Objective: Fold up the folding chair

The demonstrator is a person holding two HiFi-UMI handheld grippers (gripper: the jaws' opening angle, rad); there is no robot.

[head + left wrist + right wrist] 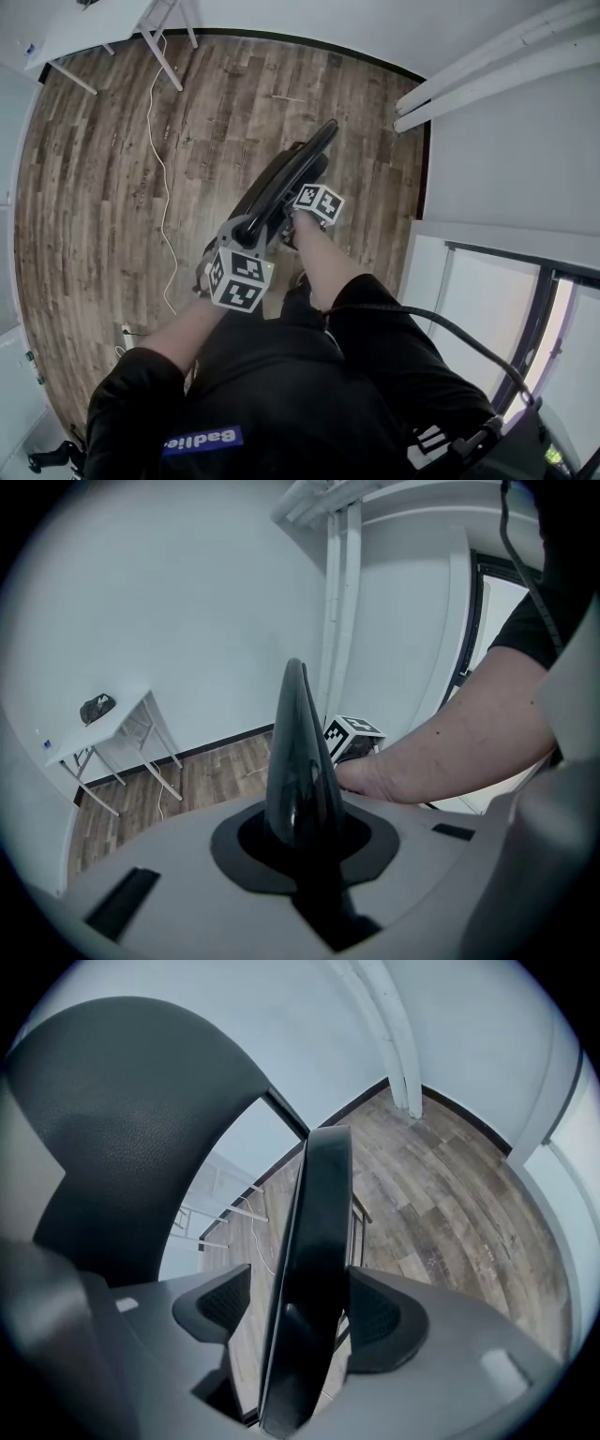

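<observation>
Nearby, white cable [165,187] lies left of folding chair [298,175], table [89,23] beyond

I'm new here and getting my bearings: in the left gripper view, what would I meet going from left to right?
White table → edge of the folding chair between the jaws → marker cube → the person's forearm.

Left gripper [300,829] clamped, right gripper [302,1314] jaws apart

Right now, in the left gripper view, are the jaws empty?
No. The left gripper has its jaws closed on a thin black edge of the folding chair, with no gap showing on either side.
</observation>
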